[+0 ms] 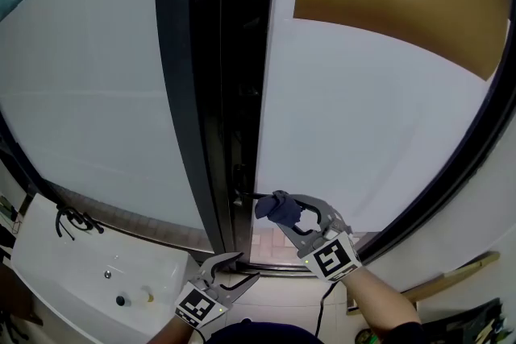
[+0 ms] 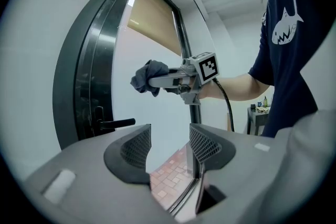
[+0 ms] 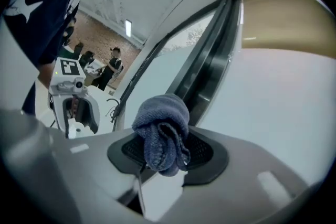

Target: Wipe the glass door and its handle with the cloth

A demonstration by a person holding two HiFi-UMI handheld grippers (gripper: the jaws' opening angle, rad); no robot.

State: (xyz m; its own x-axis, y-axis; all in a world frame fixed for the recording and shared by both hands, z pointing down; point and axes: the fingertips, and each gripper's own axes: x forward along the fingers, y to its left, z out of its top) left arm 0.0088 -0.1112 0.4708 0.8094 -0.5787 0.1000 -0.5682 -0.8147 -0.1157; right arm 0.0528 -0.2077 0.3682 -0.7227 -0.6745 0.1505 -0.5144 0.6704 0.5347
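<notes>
Right gripper [image 1: 292, 215]: the jaws are clamped on the cloth [image 1: 270, 209], which is bunched into a blue-grey wad between the pads and bulges out past the tips.
Left gripper [image 1: 240, 268]: it is held low, near the foot of the dark frame [image 1: 211, 93]. The jaws are spread and nothing is carried between them.
Cloth position: it is raised in front of the pale pane of the glass door [image 1: 371, 141], near the handle [image 1: 246, 195]. A gap is seen between cloth and lever in the left gripper view, so contact is not assumed.
Handle: a dark lever is mounted on the frame and points across the pane.
Cloth handling: it is judged to be light, soft and limp. It can be squashed to follow the lever's round bar or flattened against the glass.
Grip advice: it is best held by the bunched middle, as it is now, so that a padded nose is left ahead of the jaws and loose ends are not dragged.
Glass and lever: both are judged hard and smooth, so the cloth is expected to slide easily. Steady pressure is needed, and the hard jaw tips should be kept off the pane.
</notes>
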